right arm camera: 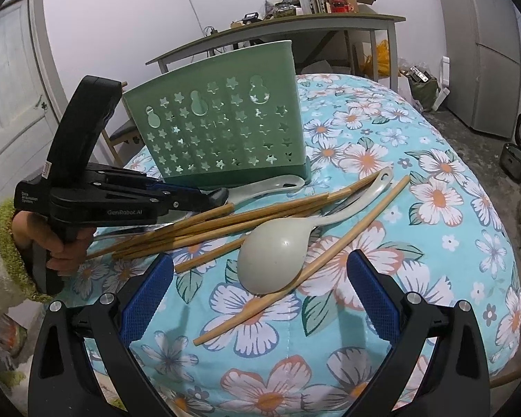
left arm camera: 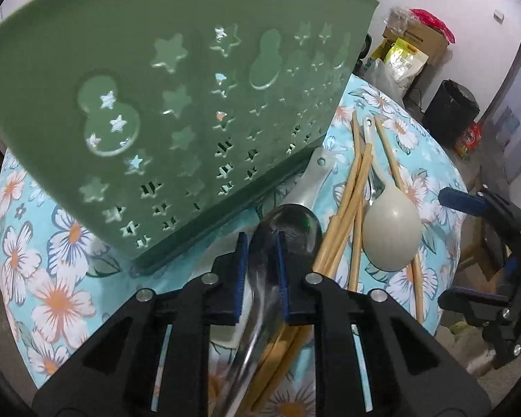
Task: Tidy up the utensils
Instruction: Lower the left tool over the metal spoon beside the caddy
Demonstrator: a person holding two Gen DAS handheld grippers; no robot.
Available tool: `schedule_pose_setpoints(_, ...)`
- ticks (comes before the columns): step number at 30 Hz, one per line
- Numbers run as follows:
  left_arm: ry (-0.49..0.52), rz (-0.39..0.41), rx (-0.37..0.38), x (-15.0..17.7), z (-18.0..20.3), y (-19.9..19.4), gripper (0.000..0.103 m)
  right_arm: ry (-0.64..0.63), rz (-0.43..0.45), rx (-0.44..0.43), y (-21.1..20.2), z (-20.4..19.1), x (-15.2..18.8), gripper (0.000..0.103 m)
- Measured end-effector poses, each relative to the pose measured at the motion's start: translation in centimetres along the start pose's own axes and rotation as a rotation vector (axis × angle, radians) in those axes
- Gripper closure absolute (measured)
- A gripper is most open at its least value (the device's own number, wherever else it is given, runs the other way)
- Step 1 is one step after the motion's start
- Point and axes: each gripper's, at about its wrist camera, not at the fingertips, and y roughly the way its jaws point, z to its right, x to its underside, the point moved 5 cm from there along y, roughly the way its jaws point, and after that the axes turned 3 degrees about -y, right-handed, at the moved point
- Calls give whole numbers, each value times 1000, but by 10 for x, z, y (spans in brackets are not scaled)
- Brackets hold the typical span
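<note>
Left gripper (left arm camera: 262,243) clamps shiny metal spoon (left arm camera: 288,224); bowl dark, reflective.

Metal spoon (left arm camera: 284,232): handle runs under left gripper (left arm camera: 260,260), cut off at the frame edge. Chopsticks (right arm camera: 225,222): near ends hidden behind it. Shelf clutter (right arm camera: 316,0) too small to ID.

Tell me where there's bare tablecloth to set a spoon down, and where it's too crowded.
Free: the floral tablecloth right of the pale spoon and the lone chopstick, out to the table's edge, and the near strip in front of them. Crowded: between the green holder and that spoon, where the chopstick bundle and other spoons overlap.
</note>
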Motion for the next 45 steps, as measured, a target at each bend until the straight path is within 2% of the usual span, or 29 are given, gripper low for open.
schedule_pose_setpoints(1,6,-1,2,0,0,1,80,4,-2,0,0,1,0,6)
schedule_pose_setpoints(3,29,1,1,-2,4,2,66,8,-5,-1,1,2,1,6)
schedule_pose_setpoints(5,53,6,-11,-4,9,5,59,7,-7,-5,2,1,1,6)
schedule_pose_setpoints(11,65,-3,-27,-9,16,10,59,3,-8,-7,2,0,1,6)
schedule_pose_setpoints(19,13,-35,81,-2,25,8,61,14,-5,-2,0,2,1,6)
schedule_pose_setpoints(27,83,-31,12,-4,32,14,59,14,-6,1,0,3,1,6)
schedule_pose_setpoints(31,112,-30,29,-9,39,11,58,17,-6,3,-1,4,2,6)
schedule_pose_setpoints(34,123,-23,48,-9,43,7,52,19,-9,2,0,5,2,6)
schedule_pose_setpoints(37,134,-29,36,-8,46,9,52,19,-8,-1,0,4,1,6)
schedule_pose_setpoints(39,131,-46,3,-7,43,17,52,16,-7,-1,0,4,1,6)
schedule_pose_setpoints(45,80,-25,29,-12,32,11,52,20,-4,6,-2,6,1,6)
